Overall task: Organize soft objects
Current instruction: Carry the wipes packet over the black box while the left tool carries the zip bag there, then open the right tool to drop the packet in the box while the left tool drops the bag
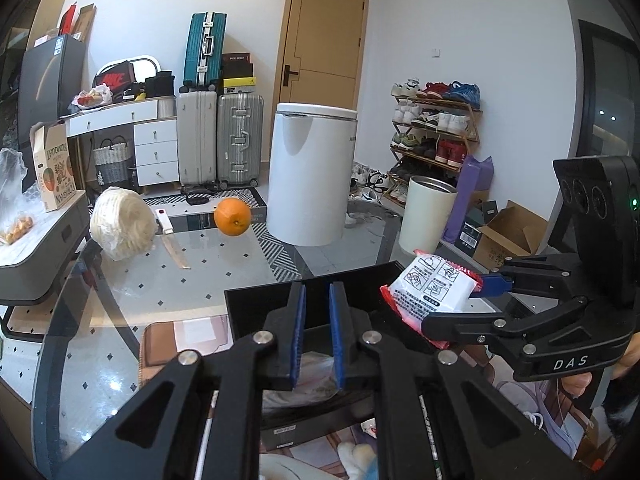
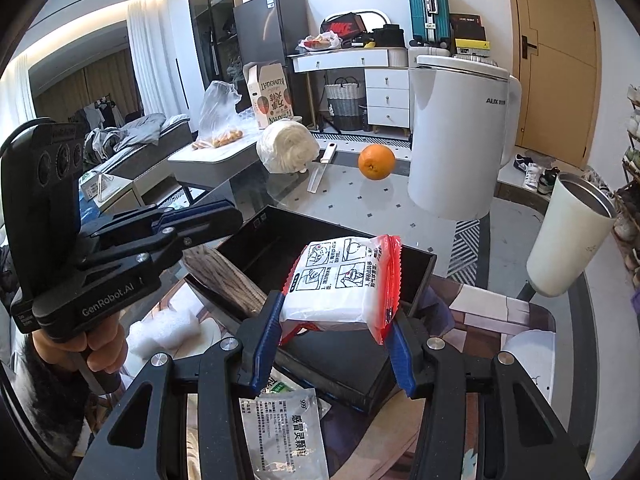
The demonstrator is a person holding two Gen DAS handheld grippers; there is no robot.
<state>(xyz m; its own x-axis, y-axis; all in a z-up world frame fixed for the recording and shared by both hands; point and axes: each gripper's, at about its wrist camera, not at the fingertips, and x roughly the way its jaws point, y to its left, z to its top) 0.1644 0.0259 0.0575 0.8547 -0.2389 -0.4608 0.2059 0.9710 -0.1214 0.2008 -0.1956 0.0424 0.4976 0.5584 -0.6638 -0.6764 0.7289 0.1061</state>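
My right gripper (image 2: 334,334) is shut on a white soft packet with red crimped edges (image 2: 340,284) and holds it above a black open box (image 2: 416,276). The packet (image 1: 432,294), the right gripper (image 1: 460,308) and the black box (image 1: 260,300) also show in the left wrist view. My left gripper (image 1: 318,336) is empty, its blue pads a narrow gap apart, over the near edge of the box. In the right wrist view the left gripper (image 2: 216,212) sits at the left, beside the box.
On the glass table stand a wrapped white bundle (image 1: 122,222), a knife (image 1: 172,240), an orange (image 1: 232,216), a white appliance (image 1: 308,172) and a cream tumbler (image 1: 426,214). A grey sachet (image 2: 286,428) lies under the glass.
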